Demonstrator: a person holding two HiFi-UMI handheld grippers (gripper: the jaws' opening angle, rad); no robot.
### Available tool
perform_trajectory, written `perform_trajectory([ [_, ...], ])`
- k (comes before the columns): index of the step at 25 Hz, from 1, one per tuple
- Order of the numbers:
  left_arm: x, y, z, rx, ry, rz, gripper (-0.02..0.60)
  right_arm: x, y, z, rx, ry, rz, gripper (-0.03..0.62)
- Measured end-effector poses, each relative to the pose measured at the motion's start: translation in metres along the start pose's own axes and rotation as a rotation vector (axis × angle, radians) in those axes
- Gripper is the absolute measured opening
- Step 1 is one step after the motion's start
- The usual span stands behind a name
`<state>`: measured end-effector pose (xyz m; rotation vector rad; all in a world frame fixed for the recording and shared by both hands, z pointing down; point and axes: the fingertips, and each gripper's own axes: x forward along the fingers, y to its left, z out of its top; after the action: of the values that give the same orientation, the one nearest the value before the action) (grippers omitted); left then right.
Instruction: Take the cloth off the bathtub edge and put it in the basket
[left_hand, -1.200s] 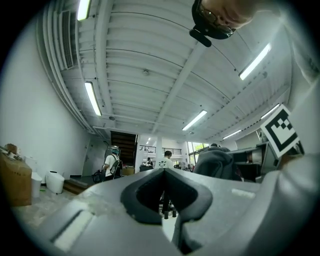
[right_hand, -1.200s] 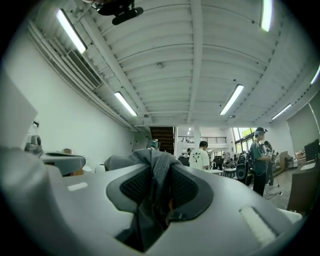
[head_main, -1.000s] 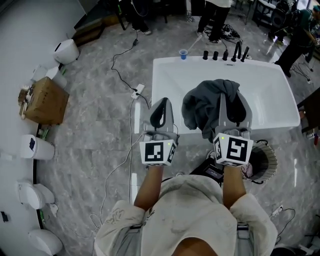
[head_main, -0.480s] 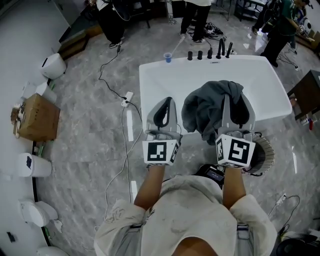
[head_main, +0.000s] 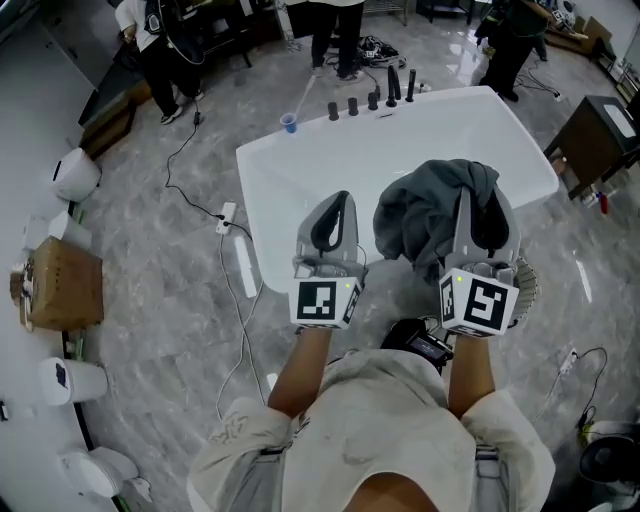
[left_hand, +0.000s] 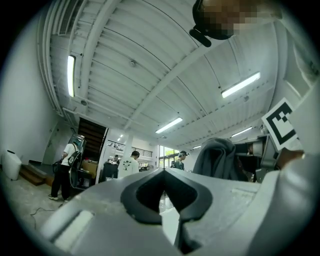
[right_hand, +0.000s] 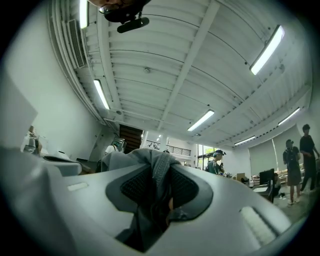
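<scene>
A dark grey cloth (head_main: 432, 212) hangs bunched from my right gripper (head_main: 478, 205), which is shut on it in front of the white bathtub (head_main: 330, 170). In the right gripper view a fold of the cloth (right_hand: 135, 157) is pinched between the pads of the right gripper (right_hand: 159, 172). Only part of the woven basket's rim (head_main: 528, 285) shows, just under and to the right of that gripper. My left gripper (head_main: 335, 200) is shut and empty beside it, over the tub's near edge. From the left gripper view, its jaws (left_hand: 164, 172) meet with nothing between them and the cloth (left_hand: 217, 157) hangs to the right.
Black tap fittings (head_main: 372, 100) and a blue cup (head_main: 289, 123) stand on the tub's far rim. A power strip with cables (head_main: 227, 215) lies on the floor left of the tub. A cardboard box (head_main: 62, 283) is at far left, a dark cabinet (head_main: 590, 130) at right. People (head_main: 335, 30) stand beyond the tub.
The view has swung: the tub has slid left and turned in the picture, and the basket now lies nearer under the right gripper. Both grippers keep their pose, the cloth still held.
</scene>
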<state>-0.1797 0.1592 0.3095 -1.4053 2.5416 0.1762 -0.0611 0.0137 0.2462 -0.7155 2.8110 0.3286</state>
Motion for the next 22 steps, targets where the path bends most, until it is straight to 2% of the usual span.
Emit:
perform_trajectory([
  [8,0.059,-0.057,-0.015,-0.062,0.010,-0.142,0.000,-0.009,-0.076,-0.010,-0.047,0.037,-0.163,0.109],
  [22,0.154,-0.184,-0.042,-0.134,0.033,-0.422,0.000,-0.043,-0.215,-0.023,-0.134,0.089,-0.474,0.109],
])
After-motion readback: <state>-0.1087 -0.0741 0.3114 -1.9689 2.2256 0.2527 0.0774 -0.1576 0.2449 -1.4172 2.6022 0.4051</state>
